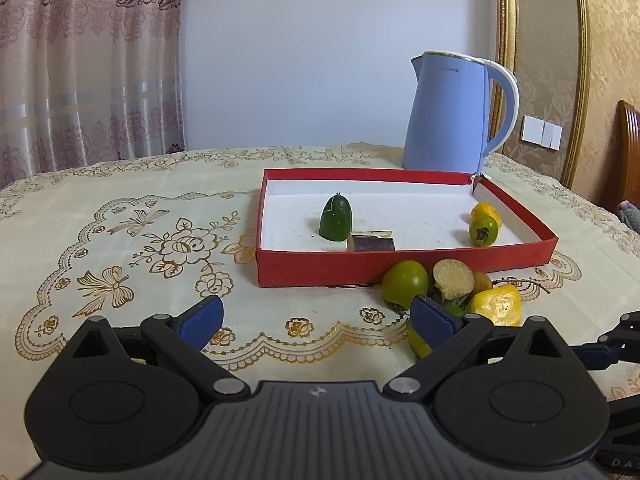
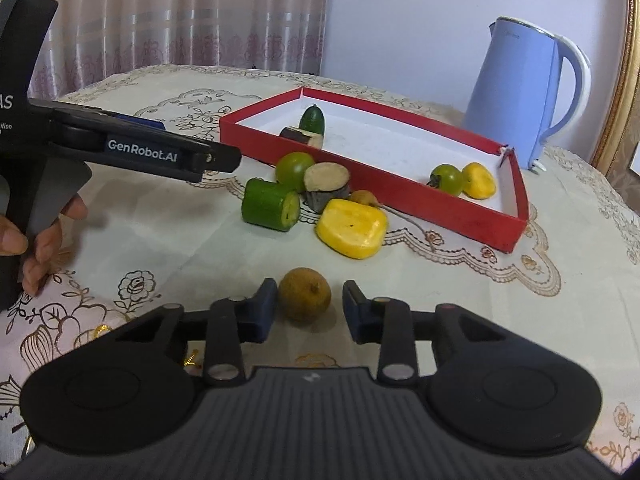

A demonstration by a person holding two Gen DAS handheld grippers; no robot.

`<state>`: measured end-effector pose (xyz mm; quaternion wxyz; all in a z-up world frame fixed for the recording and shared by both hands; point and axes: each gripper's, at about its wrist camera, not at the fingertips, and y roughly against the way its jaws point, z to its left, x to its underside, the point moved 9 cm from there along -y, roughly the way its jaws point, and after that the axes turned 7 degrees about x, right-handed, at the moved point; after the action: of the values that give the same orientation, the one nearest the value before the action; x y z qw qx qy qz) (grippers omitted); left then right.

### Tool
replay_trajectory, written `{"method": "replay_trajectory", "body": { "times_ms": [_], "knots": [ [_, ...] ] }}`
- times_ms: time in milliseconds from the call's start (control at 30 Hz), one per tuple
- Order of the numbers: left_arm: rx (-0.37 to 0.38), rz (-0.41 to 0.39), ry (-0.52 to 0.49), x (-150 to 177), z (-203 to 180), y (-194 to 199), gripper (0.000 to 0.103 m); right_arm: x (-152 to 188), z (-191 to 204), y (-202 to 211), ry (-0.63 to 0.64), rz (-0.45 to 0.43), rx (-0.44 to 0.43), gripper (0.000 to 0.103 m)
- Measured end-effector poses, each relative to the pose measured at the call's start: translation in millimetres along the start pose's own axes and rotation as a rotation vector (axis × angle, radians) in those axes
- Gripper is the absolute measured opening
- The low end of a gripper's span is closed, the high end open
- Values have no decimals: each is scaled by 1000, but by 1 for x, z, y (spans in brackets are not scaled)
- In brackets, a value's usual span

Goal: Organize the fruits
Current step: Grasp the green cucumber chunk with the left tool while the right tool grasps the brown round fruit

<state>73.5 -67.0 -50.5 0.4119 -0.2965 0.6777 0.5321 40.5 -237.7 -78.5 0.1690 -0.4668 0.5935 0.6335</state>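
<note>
A round brown fruit (image 2: 305, 294) lies on the tablecloth between the fingers of my right gripper (image 2: 310, 308). The left pad is at its side, a narrow gap shows at the right pad, so the gripper is open. A red box (image 1: 320, 270) (image 2: 400, 184) holds a green cucumber tip (image 1: 336, 218), a dark cut piece (image 1: 372, 242), a green tomato (image 1: 483, 231) and a yellow piece (image 1: 486, 211). In front of it lie a green tomato (image 2: 294, 166), a cut brown piece (image 2: 326, 180), a cucumber chunk (image 2: 270, 206) and a yellow chunk (image 2: 352, 228). My left gripper (image 1: 318, 320) (image 2: 216, 158) stands open over bare cloth.
A blue kettle (image 1: 448, 116) (image 2: 516, 92) stands behind the box at the back right. A person's hand (image 2: 40, 240) holds the left gripper's handle at the left edge of the right wrist view. Curtains hang behind the table.
</note>
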Motion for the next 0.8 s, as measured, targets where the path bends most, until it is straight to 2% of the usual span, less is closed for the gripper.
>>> {"method": "replay_trajectory", "body": {
  "times_ms": [133,533,800],
  "knots": [
    [-4,5,-1,1,0,0,101,0,0,-1,-23,2,-25,27],
    [-30,9,-56,1,-9,0,101,7,-20,13,-64,-44,-35,27],
    [81,64,-119,9,-46,0,101,4,-73,14,-142,-103,18,27]
  ]
}}
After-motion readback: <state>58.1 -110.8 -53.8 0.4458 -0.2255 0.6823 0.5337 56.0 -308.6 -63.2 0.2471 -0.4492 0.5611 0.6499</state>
